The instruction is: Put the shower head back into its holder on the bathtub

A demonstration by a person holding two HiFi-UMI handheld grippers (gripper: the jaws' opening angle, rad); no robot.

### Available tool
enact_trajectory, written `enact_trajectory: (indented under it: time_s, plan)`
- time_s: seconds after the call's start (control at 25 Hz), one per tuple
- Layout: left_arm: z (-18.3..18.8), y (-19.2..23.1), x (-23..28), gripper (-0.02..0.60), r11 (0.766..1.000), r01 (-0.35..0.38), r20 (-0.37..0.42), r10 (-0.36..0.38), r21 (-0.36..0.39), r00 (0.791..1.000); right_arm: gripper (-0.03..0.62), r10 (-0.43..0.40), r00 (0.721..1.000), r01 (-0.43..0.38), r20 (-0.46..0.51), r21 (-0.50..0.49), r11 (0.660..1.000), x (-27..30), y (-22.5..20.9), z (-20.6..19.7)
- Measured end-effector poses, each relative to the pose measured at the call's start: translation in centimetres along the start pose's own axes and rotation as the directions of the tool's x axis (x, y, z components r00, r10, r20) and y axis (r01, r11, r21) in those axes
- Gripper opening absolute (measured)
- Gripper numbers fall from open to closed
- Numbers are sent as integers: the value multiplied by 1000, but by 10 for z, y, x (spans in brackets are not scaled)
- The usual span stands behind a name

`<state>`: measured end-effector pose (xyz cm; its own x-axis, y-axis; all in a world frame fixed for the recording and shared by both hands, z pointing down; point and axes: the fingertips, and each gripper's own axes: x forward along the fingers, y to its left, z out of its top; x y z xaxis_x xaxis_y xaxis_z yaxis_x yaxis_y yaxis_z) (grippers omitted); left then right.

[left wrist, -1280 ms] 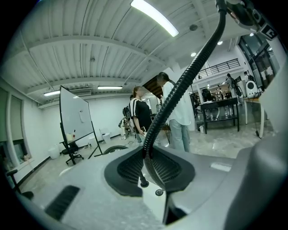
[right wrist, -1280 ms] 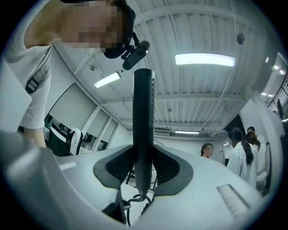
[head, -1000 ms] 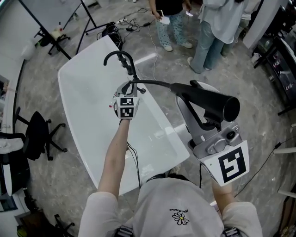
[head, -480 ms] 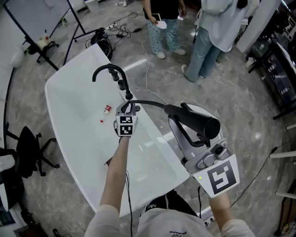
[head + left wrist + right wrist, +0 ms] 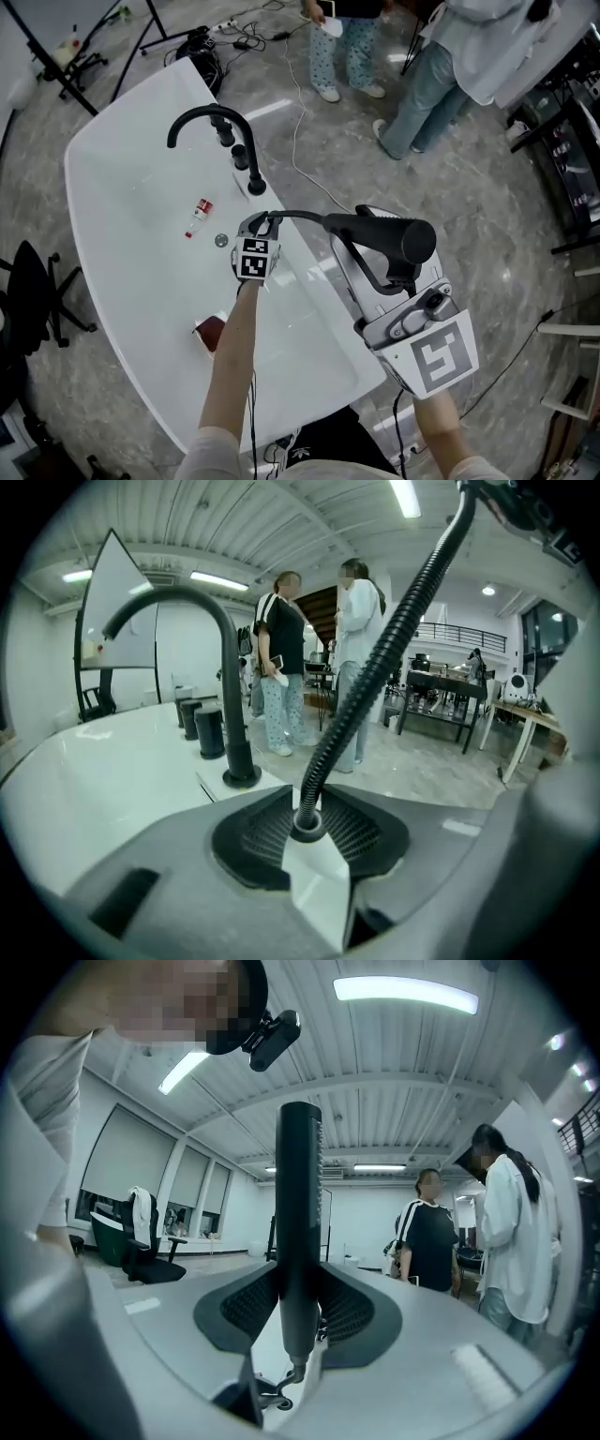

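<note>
The black shower head is gripped by its handle in my right gripper, which is shut on it beside the white bathtub's near right rim. Its black ribbed hose runs left to my left gripper over the rim. That gripper's jaws are opening, with the hose end still pinched between the pads. The black arched faucet and its black fittings stand on the rim just beyond the left gripper. I cannot tell which fitting is the holder.
A small red and white bottle lies in the tub near the drain. A red-brown object sits at the near rim. Two people stand beyond the tub; cables trail on the floor. An office chair is at the left.
Both grippers have come down toward the tub. The left gripper slid along the rim away from the faucet with the hose; the shower head sank lower at the right.
</note>
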<state>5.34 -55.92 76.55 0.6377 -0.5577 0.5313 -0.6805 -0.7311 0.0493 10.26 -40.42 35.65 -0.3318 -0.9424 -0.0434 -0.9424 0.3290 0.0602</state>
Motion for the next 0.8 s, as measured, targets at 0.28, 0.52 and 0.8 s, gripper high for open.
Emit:
enact_trajectory:
  time_s: [0.28,0.52,0.8]
  plan:
    - [-49,-4,-12,166,978,15,2,-15,-207,1000,138,27,995,-29,-95,-14,999,43,4,-47]
    - [-70,-7,-44,160,940,6,65,17,-340,998,138,24,984,-21,-178,19,1000,90,6,-117]
    - [-86,-13,-83,143,918,16,115,32,-397,993,138,6,958,48,-287,180,982,128,-1,-225]
